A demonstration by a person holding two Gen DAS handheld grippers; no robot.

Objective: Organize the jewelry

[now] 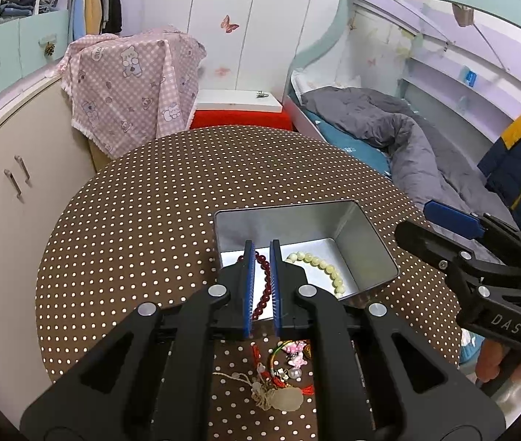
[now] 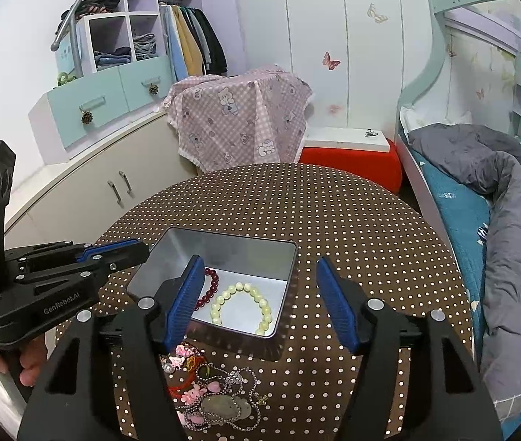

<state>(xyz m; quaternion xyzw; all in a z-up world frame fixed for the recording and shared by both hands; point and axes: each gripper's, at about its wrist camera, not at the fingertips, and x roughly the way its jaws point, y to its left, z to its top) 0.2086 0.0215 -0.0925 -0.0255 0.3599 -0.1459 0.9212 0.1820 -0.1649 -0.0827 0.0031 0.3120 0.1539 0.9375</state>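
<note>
A silver metal tin [image 1: 366, 242] [image 2: 223, 253] sits open on the round polka-dot table [image 1: 187, 191]. Inside lie a dark red bead bracelet [image 1: 262, 275] [image 2: 210, 286] and a pale yellow bead bracelet [image 1: 328, 270] [image 2: 256, 301]. A pile of loose jewelry [image 1: 282, 375] [image 2: 216, 393] lies on the table in front of the tin. My left gripper [image 1: 262, 253] [image 2: 143, 248] hovers over the tin's left edge, fingers nearly together with a narrow gap, holding nothing. My right gripper [image 2: 256, 268] is wide open over the tin; it also shows in the left wrist view [image 1: 440, 213].
A bed with a grey duvet [image 1: 407, 139] runs along the right. A red stool with a white box [image 1: 240, 110] stands behind the table. A pink checked cloth [image 1: 131, 84] covers something at the back left, beside a beige cabinet [image 1: 3, 191].
</note>
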